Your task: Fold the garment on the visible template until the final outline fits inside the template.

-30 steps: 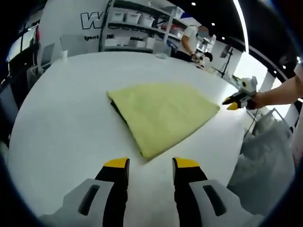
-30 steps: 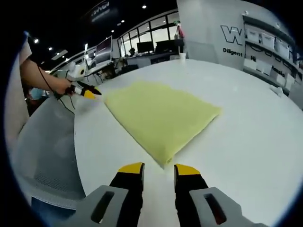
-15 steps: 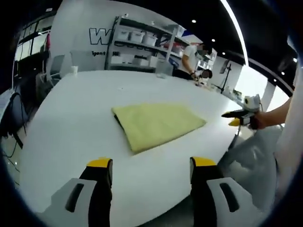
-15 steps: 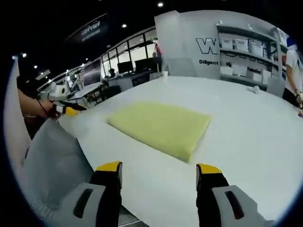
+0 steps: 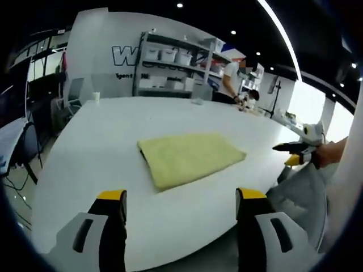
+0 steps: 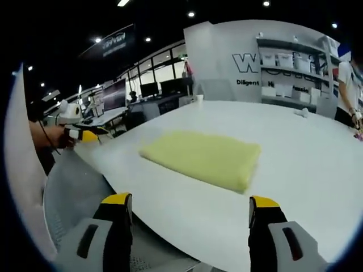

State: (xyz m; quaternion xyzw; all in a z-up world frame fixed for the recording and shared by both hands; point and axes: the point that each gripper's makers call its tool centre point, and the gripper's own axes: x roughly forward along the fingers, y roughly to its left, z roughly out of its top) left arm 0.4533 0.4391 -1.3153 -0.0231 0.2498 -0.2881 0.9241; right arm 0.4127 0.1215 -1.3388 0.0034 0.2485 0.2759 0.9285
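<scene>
Both of your grippers have pulled back from the garment [image 5: 191, 157] over the last second: the yellow tips sat just beside its near edge with jaws nearly together, and now they hang clear of it with a band of bare white table [image 5: 102, 141] between. The jaws of the left gripper [image 5: 181, 199] have spread wide and hold nothing. Same for the right gripper [image 6: 190, 204], wide apart and empty.

The garment lies flat as a compact yellow rectangle near the middle of the table, well apart from both sets of fingers [image 6: 118, 199]. In the left gripper view it sits ahead and slightly left of centre; in the right gripper view, ahead and centred.

My read: you have let go and are backing off, so the folding looks finished. No template outline is discernible under the cloth, so I cannot confirm the fit.
</scene>
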